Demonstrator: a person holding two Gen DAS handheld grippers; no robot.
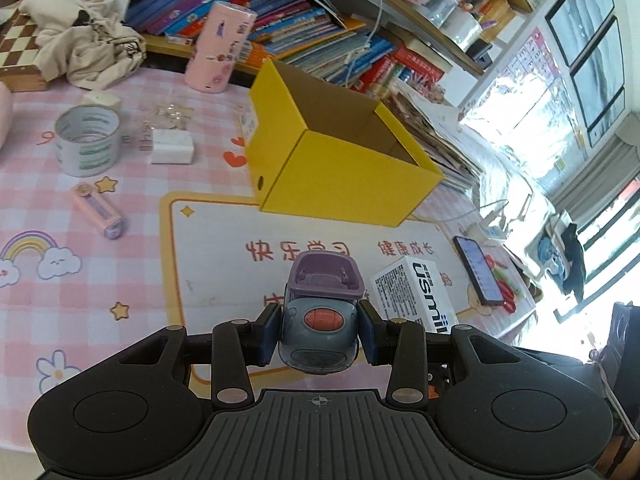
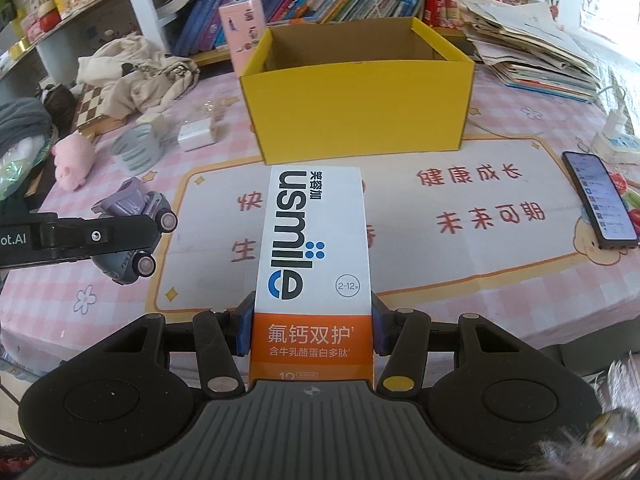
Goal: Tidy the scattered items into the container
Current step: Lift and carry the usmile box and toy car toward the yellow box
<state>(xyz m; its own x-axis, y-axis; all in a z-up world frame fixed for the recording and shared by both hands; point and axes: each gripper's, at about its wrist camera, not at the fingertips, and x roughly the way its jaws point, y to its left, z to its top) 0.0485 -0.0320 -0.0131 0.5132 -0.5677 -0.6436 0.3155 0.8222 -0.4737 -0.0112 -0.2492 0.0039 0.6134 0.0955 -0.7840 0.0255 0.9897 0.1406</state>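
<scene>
My left gripper (image 1: 319,334) is shut on a grey and purple toy truck (image 1: 320,308), held above the mat in front of the open yellow box (image 1: 340,172). The truck and left gripper also show in the right wrist view (image 2: 128,232), at the left. My right gripper (image 2: 308,332) is shut on a white and orange usmile toothpaste box (image 2: 316,248), pointing at the yellow box (image 2: 360,108), which looks empty. The toothpaste box shows in the left wrist view (image 1: 416,296) to the right of the truck.
A tape roll (image 1: 88,140), white charger (image 1: 172,146), pink stick (image 1: 100,210) and pink cylinder (image 1: 218,48) lie left of the box. A phone (image 2: 600,200) lies at the right. Cloth (image 2: 140,72), a chessboard, a pink plush (image 2: 72,160) and book stacks ring the table.
</scene>
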